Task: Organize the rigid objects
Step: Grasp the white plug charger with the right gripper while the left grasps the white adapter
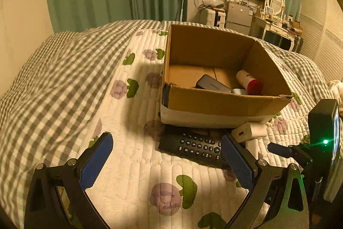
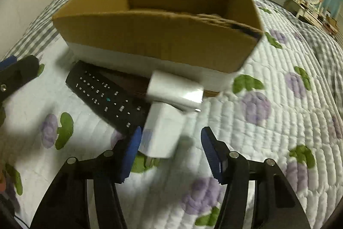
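Note:
An open cardboard box (image 1: pixel 225 104) (image 2: pixel 150 40) stands on the bed. Inside it lie a grey flat device (image 1: pixel 212 84), a white and red bottle (image 1: pixel 249 82) and a small white item. In front of the box lie a black remote (image 1: pixel 197 146) (image 2: pixel 109 96) and two white chargers (image 1: pixel 249 131) (image 2: pixel 174 89), one nearer (image 2: pixel 160 132). My left gripper (image 1: pixel 166 156) is open over the quilt left of the remote. My right gripper (image 2: pixel 170 143) is open, its jaws on either side of the nearer charger, apart from it. The right gripper also shows in the left wrist view (image 1: pixel 278 149).
The bed has a quilt (image 1: pixel 139 164) with purple and green prints and a grey checked blanket (image 1: pixel 53 78) on the left. Green curtains, a wall television, a small fridge and a dresser with a mirror stand beyond the bed.

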Demonstrator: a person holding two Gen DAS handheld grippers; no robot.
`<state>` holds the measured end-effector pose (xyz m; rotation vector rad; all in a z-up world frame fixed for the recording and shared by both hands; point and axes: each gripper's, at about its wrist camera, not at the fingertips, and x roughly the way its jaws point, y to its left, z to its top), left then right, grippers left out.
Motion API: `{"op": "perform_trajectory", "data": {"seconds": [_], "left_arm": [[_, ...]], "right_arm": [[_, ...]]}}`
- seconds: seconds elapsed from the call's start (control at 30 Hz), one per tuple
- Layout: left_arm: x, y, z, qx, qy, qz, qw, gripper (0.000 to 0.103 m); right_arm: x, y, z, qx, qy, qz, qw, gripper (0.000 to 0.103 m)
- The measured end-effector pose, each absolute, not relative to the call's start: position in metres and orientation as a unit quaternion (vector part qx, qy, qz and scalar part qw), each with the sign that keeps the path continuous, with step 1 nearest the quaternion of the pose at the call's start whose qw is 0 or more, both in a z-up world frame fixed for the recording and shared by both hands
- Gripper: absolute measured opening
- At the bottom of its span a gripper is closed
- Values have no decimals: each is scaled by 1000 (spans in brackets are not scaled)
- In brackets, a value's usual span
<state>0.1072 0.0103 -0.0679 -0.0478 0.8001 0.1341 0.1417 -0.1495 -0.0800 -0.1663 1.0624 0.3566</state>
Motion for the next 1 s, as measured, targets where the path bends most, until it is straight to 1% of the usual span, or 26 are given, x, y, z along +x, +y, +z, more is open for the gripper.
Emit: {"op": "perform_trajectory", "data": {"seconds": [0.03, 0.07, 0.13, 0.2, 0.23, 0.37, 0.4, 0.6, 0.7, 0.73, 0.83, 1.0], "left_arm": [[109, 9, -69, -23, 391, 67, 918, 103], [110, 8, -71, -23, 392, 67, 917, 103], [111, 6, -74, -26, 395, 65, 916, 103], [112, 3, -76, -26, 398, 62, 915, 103], [113, 1, -77, -25, 399, 60, 915, 103], [113, -7, -78, -19, 402, 59, 914, 103], [113, -9, -78, -18, 402, 59, 914, 103], [112, -12, -78, -3, 401, 72, 913, 103], [112, -13, -77, -4, 400, 71, 914, 103], [112, -13, -76, -6, 399, 70, 914, 103], [112, -16, -75, -7, 398, 66, 915, 103], [121, -29, -79, -15, 401, 52, 914, 103]], "right_arm": [[142, -148, -82, -79, 503, 172, 843, 49], [143, -146, -84, -78, 506, 176, 841, 46], [142, -143, -87, -83, 506, 178, 840, 37], [136, -144, -84, -90, 499, 172, 845, 30], [134, -145, -83, -90, 497, 171, 846, 29], [134, -155, -85, -64, 508, 175, 841, 30], [136, -158, -86, -63, 515, 173, 837, 35], [153, -167, -98, -11, 537, 189, 822, 47], [156, -175, -101, 5, 547, 199, 813, 47], [154, -176, -101, 3, 549, 204, 810, 42], [140, -183, -95, -9, 537, 205, 819, 41], [120, -213, -59, -29, 498, 176, 849, 41]]}}
